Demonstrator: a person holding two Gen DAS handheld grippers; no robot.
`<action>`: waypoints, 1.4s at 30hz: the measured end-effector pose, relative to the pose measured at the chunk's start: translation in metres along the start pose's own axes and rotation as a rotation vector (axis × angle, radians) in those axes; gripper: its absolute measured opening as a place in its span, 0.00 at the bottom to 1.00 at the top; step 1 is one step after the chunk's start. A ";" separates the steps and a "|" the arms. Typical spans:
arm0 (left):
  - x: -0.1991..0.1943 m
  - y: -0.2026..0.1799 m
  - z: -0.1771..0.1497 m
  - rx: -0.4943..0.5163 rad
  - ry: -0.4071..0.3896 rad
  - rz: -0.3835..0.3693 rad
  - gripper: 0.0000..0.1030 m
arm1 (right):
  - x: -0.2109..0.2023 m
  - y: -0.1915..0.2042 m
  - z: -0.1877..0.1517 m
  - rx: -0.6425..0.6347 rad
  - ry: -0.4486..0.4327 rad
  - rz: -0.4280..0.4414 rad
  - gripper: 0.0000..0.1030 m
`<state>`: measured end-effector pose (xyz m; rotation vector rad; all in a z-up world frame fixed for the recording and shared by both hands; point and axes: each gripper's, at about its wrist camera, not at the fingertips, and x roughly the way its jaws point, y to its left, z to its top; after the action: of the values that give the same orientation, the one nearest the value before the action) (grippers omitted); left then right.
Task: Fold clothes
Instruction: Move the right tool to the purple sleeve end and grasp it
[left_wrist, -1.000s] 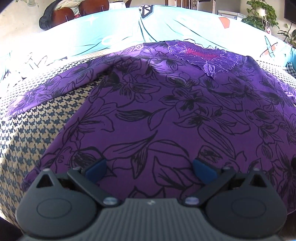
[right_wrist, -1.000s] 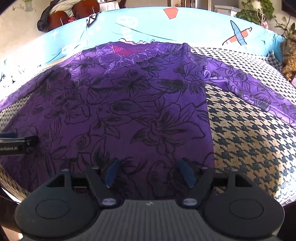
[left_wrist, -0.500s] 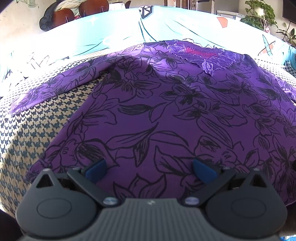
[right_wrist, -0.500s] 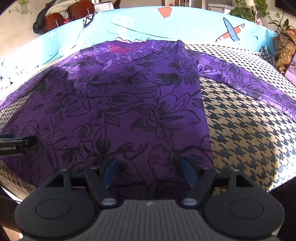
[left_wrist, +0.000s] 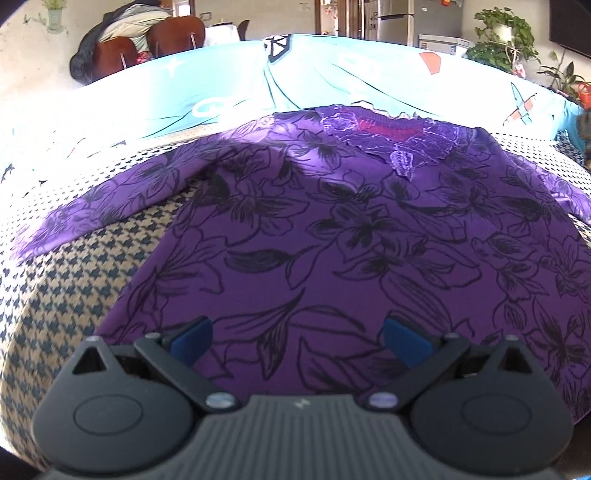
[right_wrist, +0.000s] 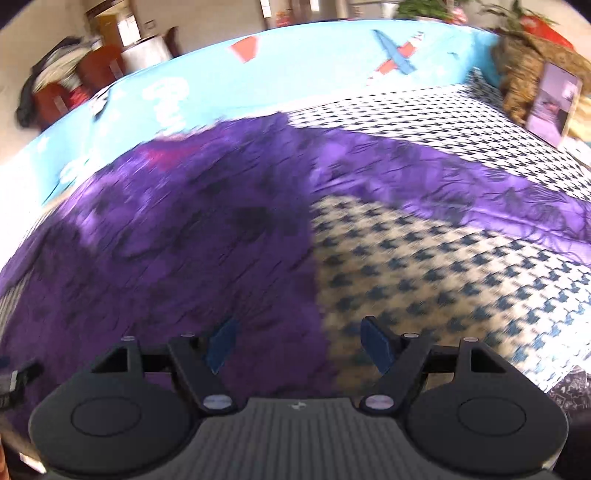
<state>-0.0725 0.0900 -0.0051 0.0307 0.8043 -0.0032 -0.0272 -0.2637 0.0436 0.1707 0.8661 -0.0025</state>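
Observation:
A purple top with black flower outlines (left_wrist: 351, 236) lies spread flat on a houndstooth cover (left_wrist: 74, 280), neckline with lace and a red patch (left_wrist: 384, 127) at the far side. Its left sleeve (left_wrist: 122, 199) stretches out to the left. My left gripper (left_wrist: 297, 338) is open and empty, just above the near hem. In the blurred right wrist view the same top (right_wrist: 184, 240) fills the left half and its right sleeve (right_wrist: 461, 184) runs off to the right. My right gripper (right_wrist: 297, 345) is open and empty over the top's right side edge.
A turquoise printed sheet (left_wrist: 229, 92) covers the far part of the surface. Chairs with piled clothes (left_wrist: 136, 48) and potted plants (left_wrist: 506, 33) stand behind. A brown object and a picture frame (right_wrist: 554, 103) sit at the far right. The surface's near edge drops off at lower right (right_wrist: 569, 387).
My left gripper has drawn back slightly, nearer the left side of the hem. My right gripper has swung quickly to the right, now over the top's right edge and the houndstooth cover. Both stay open.

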 end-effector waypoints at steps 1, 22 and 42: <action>0.002 0.000 0.002 0.001 0.003 -0.005 1.00 | 0.003 -0.007 0.006 0.031 0.005 -0.012 0.72; 0.029 0.014 0.050 0.094 -0.014 0.012 1.00 | 0.021 -0.140 0.062 0.577 -0.038 -0.371 0.72; 0.046 0.023 0.053 0.045 0.005 0.030 1.00 | 0.048 -0.190 0.095 0.664 -0.168 -0.526 0.18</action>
<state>-0.0023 0.1116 -0.0008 0.0850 0.8088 0.0069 0.0622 -0.4625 0.0392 0.5503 0.6960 -0.7921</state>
